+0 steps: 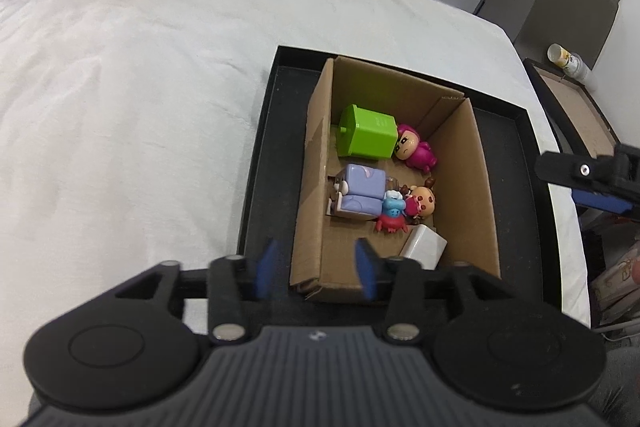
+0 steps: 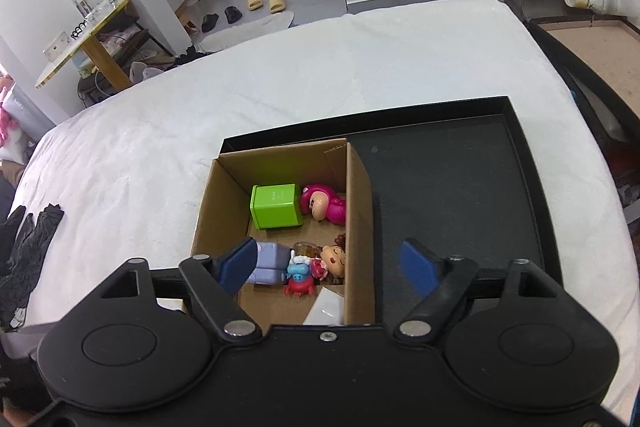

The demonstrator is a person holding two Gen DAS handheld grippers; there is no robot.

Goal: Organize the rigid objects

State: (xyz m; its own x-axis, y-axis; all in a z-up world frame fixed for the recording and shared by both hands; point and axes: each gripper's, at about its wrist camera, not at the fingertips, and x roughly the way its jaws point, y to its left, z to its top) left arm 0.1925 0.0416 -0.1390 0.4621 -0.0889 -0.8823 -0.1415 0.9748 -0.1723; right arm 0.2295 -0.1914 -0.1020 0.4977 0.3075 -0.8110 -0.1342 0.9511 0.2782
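Several Small Hard Toys Sit in the Cardboard Box, Both Grippers Empty Above Them

Several rigid pieces lie together on the floor of the cardboard box (image 1: pixel 452 163), which stands inside a black tray (image 1: pixel 272 163) on a bed covered in white. At the far end a green cube (image 1: pixel 366 137) lies on its side, touching a magenta figurine (image 1: pixel 414 149). Nearer, a lilac block toy (image 1: pixel 358 193) rests against a blue-and-red figurine (image 1: pixel 391 217) and a brown-haired doll (image 1: pixel 422 203), with a white box (image 1: pixel 424 247) at the near corner.

The left gripper (image 1: pixel 318 267) hangs over the near wall of the box, its blue fingers (image 1: pixel 366 267) partly apart and holding nothing. The right gripper (image 2: pixel 334 267) stands wider, one of its fingers over the lilac toy and the other over the bare tray; it too holds nothing.

All of these look like moulded plastic: light, stiff, unlikely to deform under the pads, and probably smooth enough to slip if pinched on a curve. The green cube and white box offer flat, parallel faces and should be taken across those. The figurines have round heads and thin limbs, so the torso seems the safer hold. They lie packed closely, so a lift could drag a neighbour along. The cardboard walls are thin and likely to flex if bumped.
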